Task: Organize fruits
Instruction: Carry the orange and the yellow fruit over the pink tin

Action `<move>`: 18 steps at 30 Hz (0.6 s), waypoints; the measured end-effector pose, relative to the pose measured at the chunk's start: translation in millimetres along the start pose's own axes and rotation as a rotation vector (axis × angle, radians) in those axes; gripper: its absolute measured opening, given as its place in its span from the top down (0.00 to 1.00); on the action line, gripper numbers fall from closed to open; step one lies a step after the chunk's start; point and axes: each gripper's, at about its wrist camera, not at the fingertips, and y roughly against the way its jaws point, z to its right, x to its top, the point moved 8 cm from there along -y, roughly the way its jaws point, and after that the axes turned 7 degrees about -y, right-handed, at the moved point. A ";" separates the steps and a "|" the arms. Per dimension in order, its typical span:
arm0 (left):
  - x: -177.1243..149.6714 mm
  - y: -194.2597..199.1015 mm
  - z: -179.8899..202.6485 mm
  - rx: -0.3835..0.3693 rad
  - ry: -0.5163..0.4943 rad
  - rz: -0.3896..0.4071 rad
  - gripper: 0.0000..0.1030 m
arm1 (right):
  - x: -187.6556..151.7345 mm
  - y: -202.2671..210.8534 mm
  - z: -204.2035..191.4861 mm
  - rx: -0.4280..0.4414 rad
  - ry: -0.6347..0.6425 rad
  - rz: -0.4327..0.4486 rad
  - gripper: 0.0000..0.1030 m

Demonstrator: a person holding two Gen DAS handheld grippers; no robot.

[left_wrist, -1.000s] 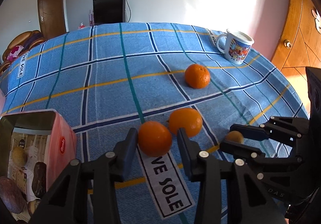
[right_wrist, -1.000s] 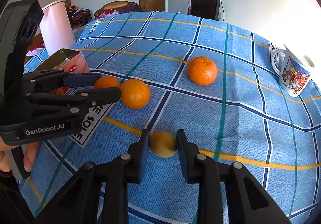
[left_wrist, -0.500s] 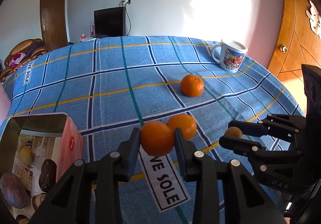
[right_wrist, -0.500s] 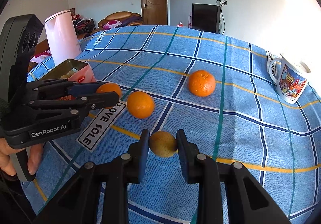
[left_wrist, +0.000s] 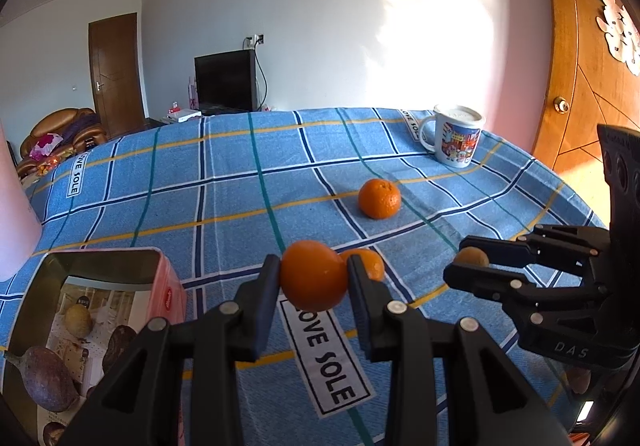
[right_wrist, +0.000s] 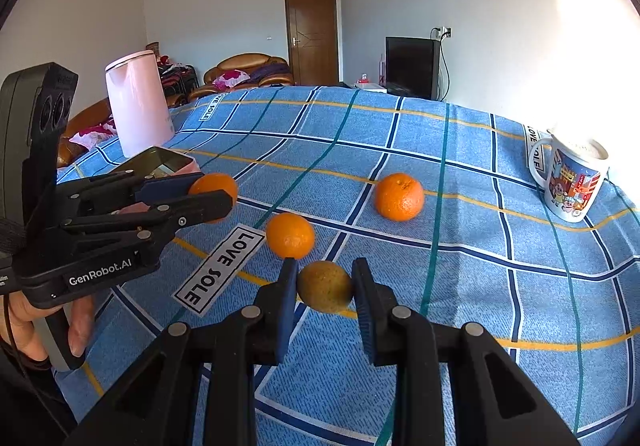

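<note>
With the left gripper [left_wrist: 313, 275] clamped on an orange [left_wrist: 313, 275] above the blue plaid tablecloth [left_wrist: 224, 190] beside the open pink tin [left_wrist: 166, 286], whose fruit only the left view shows, the right gripper [right_wrist: 325, 287] pinches a yellowish-brown fruit [right_wrist: 325, 287], while two oranges [right_wrist: 399, 197] [right_wrist: 290, 235], a cartoon mug [right_wrist: 572, 178] and a pink kettle [right_wrist: 136, 102] stand around.

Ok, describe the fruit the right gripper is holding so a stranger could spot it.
On the blue plaid tablecloth, near its front edge, the right gripper is shut on a small fruit. Unlike the bright oranges around it, it is dull yellowish-brown.
</note>
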 end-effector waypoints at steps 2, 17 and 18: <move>0.6 1.9 -0.2 0.006 -0.001 0.009 0.65 | 0.8 1.0 0.7 0.001 0.001 0.010 0.72; 4.1 15.5 -0.5 0.040 -0.009 0.074 0.65 | 5.2 15.6 -1.6 0.015 0.008 0.088 0.72; 4.3 16.2 -0.2 0.041 -0.010 0.077 0.65 | 5.4 16.6 -1.6 0.016 0.009 0.092 0.72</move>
